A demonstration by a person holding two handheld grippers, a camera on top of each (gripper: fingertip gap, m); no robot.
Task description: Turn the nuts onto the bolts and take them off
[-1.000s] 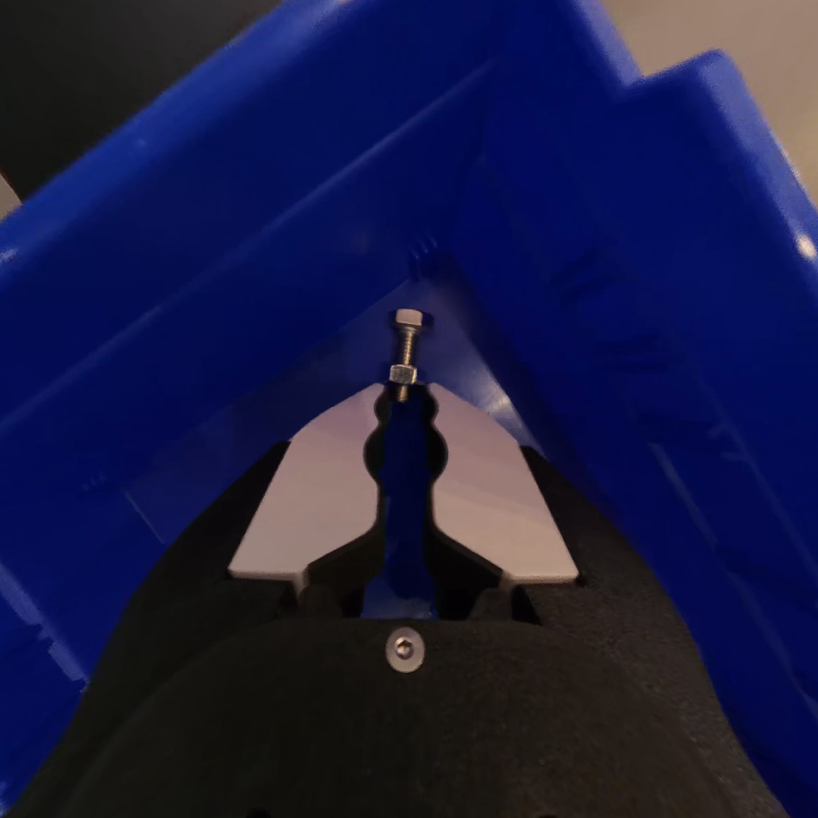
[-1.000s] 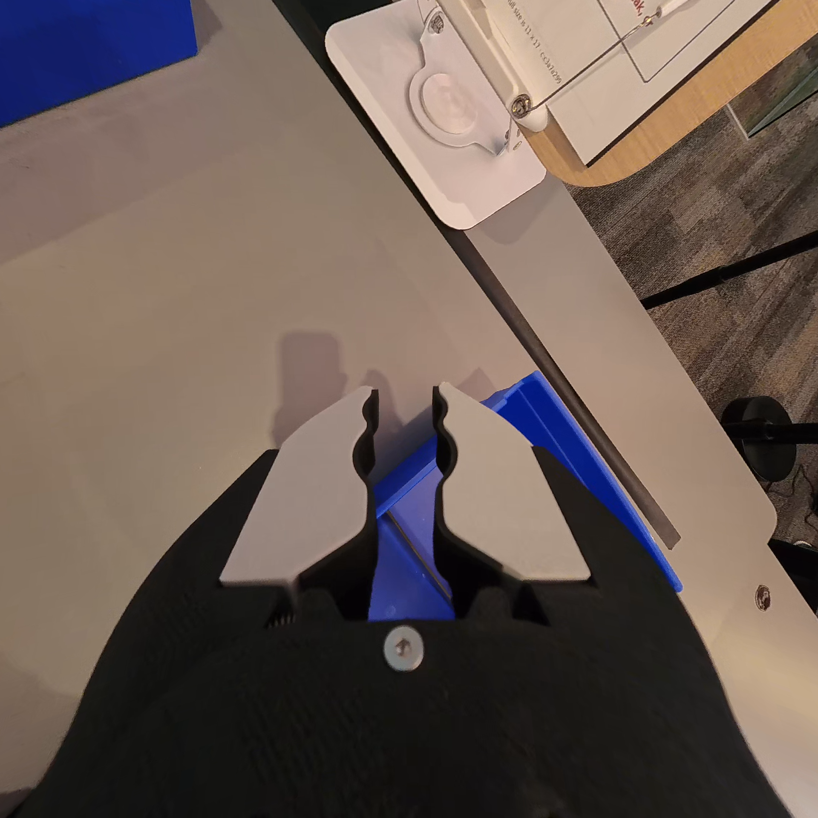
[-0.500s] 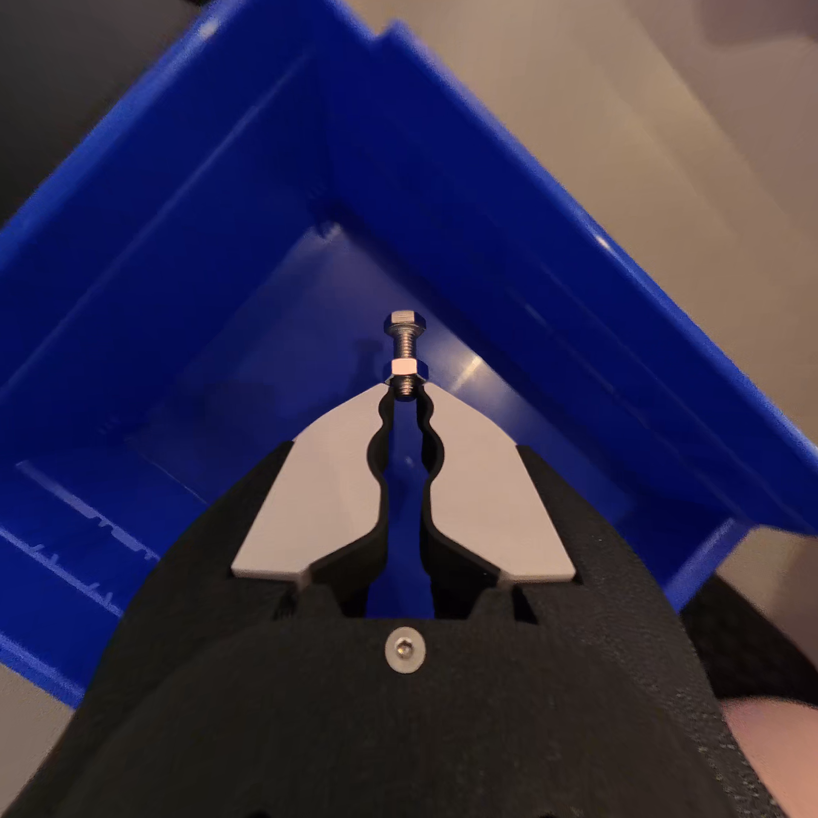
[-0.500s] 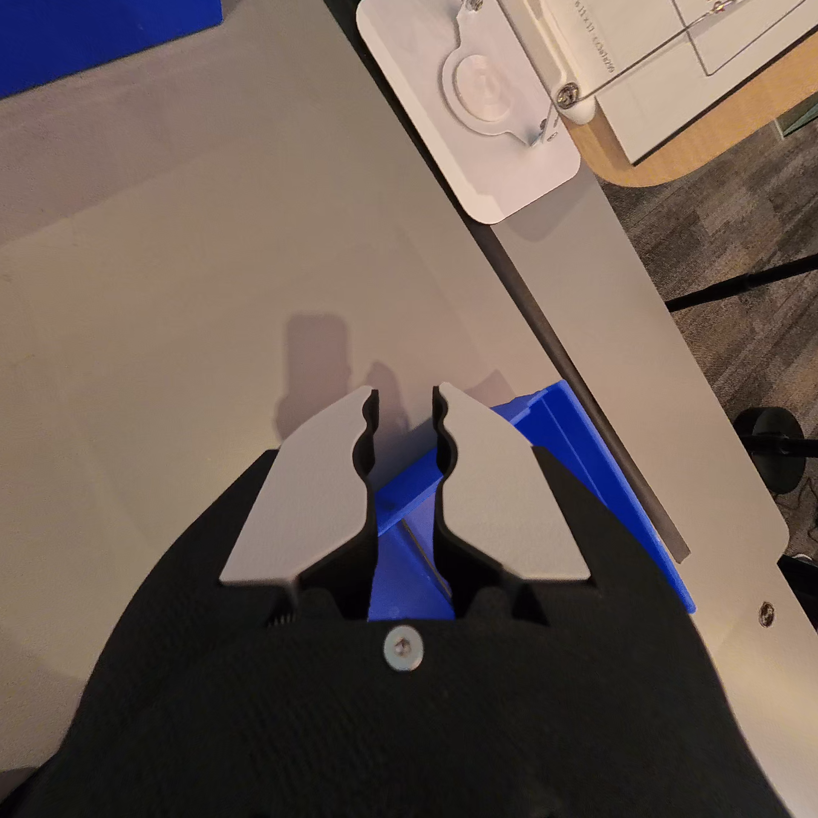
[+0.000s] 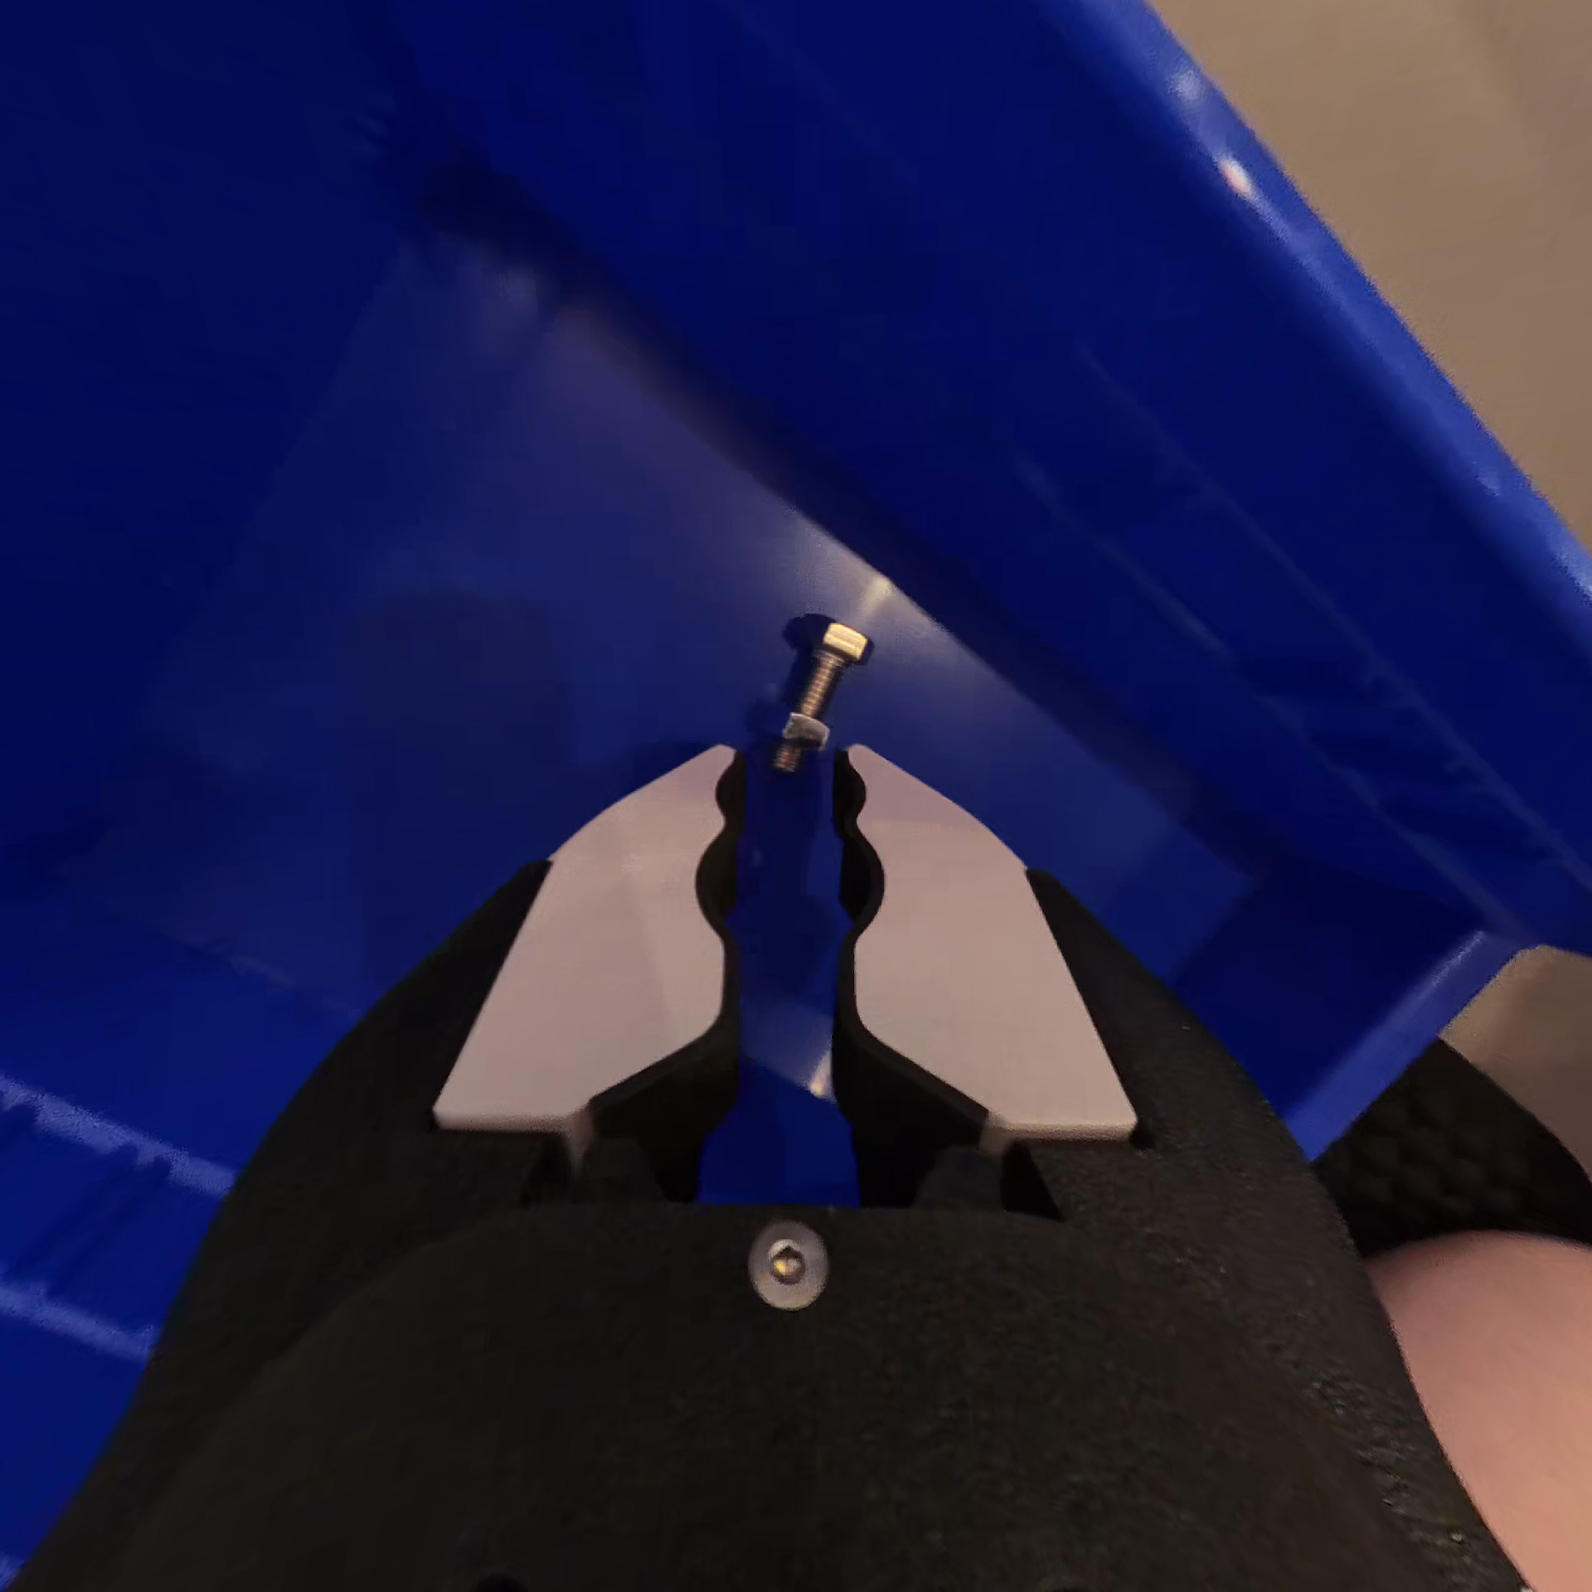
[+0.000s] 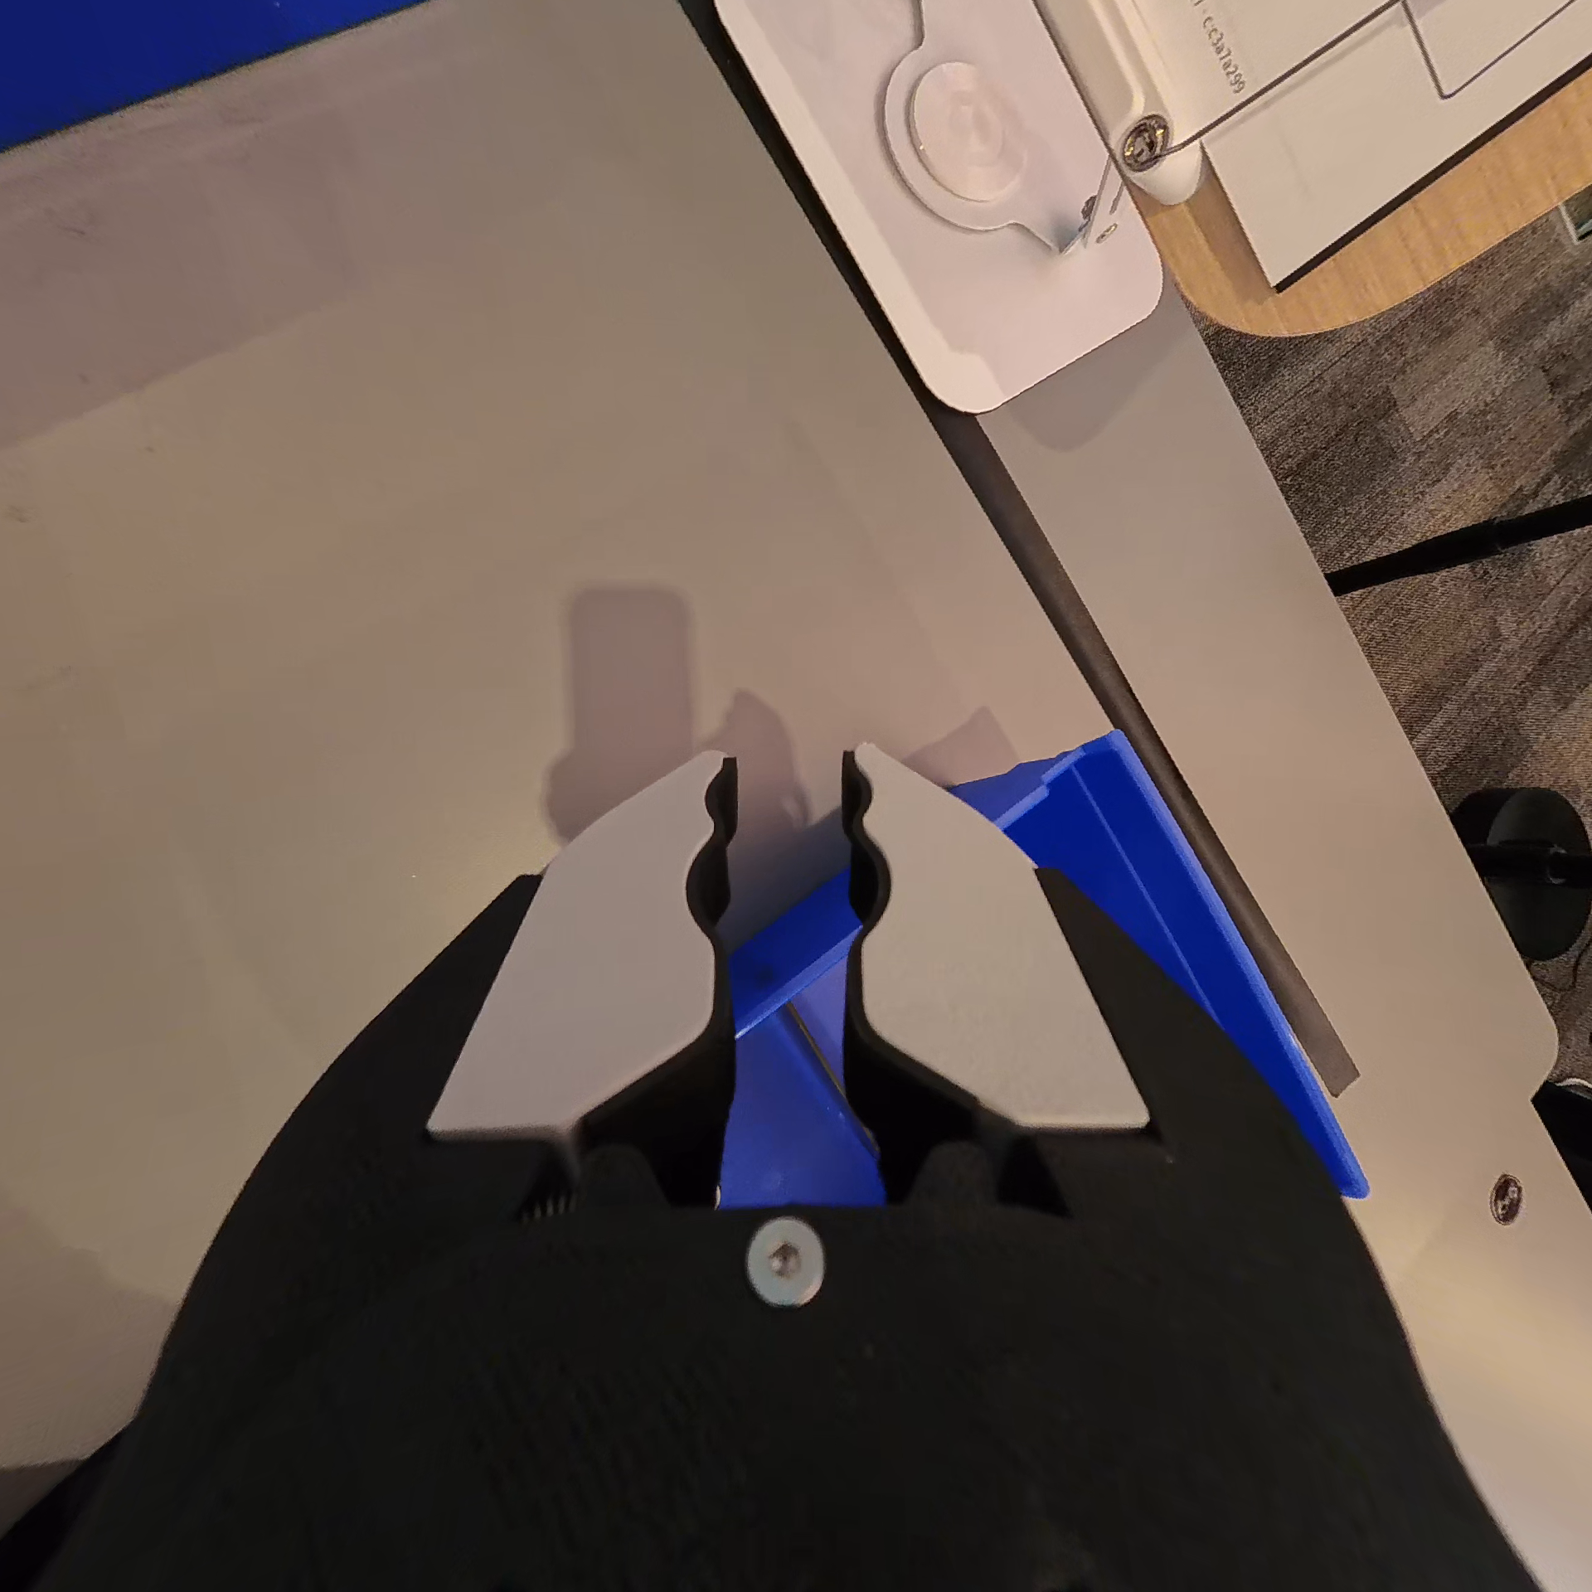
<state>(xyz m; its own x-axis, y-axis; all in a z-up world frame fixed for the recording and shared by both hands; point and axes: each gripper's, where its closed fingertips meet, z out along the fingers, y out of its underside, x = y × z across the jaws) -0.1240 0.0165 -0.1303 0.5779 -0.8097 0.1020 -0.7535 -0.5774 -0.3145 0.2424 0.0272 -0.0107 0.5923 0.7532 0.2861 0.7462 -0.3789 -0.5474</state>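
In the left wrist view a small silver bolt (image 5: 818,680) with a nut (image 5: 805,730) threaded on its shank lies tilted inside a blue bin (image 5: 948,345), its head pointing away. My left gripper (image 5: 788,754) is open; the bolt's threaded end sits just in the gap at the tips, and neither finger touches it. My right gripper (image 6: 791,762) is open and empty. It hovers over the grey table (image 6: 345,517), above the corner of a second blue bin (image 6: 1111,861).
The bin's walls rise close around my left gripper. A hand (image 5: 1508,1378) shows at the lower right. In the right wrist view a white flat stand (image 6: 991,172) lies at the table's far right edge, a blue bin (image 6: 129,52) at top left, and carpet floor (image 6: 1421,517) beyond.
My left gripper has opened and let go of the bolt, which now tilts to the right by the tips. The view has dropped closer into the bin. My right gripper drifted slightly.
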